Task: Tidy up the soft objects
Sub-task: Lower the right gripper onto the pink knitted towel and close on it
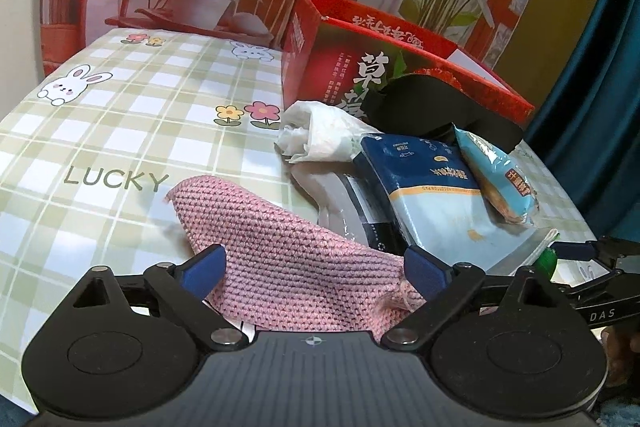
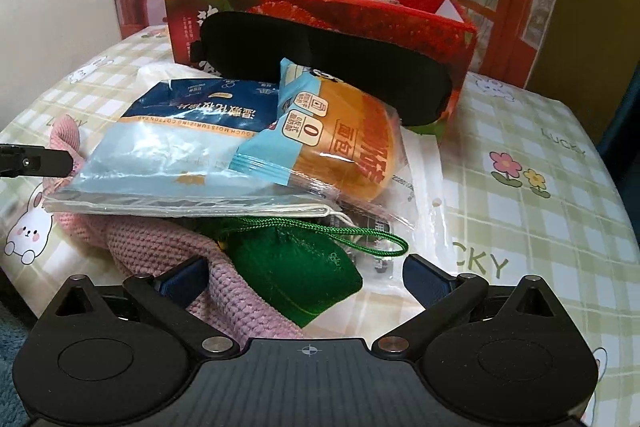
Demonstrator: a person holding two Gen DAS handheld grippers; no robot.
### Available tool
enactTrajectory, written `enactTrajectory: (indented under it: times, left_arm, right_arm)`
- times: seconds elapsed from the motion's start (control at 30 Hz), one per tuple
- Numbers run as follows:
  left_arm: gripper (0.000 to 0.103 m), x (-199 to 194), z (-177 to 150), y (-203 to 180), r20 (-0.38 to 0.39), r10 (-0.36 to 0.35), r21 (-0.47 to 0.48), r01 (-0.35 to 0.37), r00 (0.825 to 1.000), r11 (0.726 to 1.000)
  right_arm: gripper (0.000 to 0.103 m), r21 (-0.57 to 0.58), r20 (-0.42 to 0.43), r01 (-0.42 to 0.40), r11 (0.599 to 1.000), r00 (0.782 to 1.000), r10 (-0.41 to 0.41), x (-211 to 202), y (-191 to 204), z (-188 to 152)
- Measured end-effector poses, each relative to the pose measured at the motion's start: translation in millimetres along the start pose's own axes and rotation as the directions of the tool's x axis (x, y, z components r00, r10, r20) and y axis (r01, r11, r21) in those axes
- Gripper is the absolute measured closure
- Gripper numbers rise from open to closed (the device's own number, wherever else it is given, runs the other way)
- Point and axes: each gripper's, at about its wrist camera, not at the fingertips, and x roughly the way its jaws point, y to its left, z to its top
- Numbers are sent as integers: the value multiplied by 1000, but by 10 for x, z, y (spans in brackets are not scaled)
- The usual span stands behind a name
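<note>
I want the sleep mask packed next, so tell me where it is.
The black sleep mask leans against the front of the red box at the back of the pile, just behind the bread packet.

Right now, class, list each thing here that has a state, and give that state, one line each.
Red box: open at the top.
Black eye mask: leaning on the box front.
Bread packet: sealed, atop the pile.
Pink knitted cloth: crumpled, between open jaws.
Left gripper: open.
Right gripper: open.

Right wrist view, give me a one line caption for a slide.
Open right tongs poised over a green pouch and pink knit cloth, beneath stacked packets before a red box.
</note>
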Motion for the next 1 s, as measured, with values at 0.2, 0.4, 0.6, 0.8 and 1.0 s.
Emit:
enactTrajectory:
  times: [0.2, 0.4, 0.6, 0.8, 1.0]
  left_arm:
    - [15, 4, -19, 32, -9, -8, -19, 8, 1000, 1000]
    - [17, 11, -32, 36, -14, -10, -22, 10, 1000, 1000]
    - [18, 6, -47, 50, -19, -14, -33, 13, 1000, 999]
    - [21, -10, -73, 70, -26, -23, -42, 22, 999, 999]
    - [24, 17, -101, 130, -41, -33, -79, 30, 999, 996]
  right_arm:
    - [2, 20, 17, 7, 1000, 1000, -8, -63, -29, -21]
    - [7, 36, 27, 2, 999, 1000, -2, -104, -73, -29]
    - [11, 39, 28, -3, 999, 1000, 2, -128, -64, -39]
    - [15, 58, 36, -6, 998, 999, 4, -181, -91, -48]
    - [20, 83, 40, -22, 996, 999, 19, -188, -136, -61]
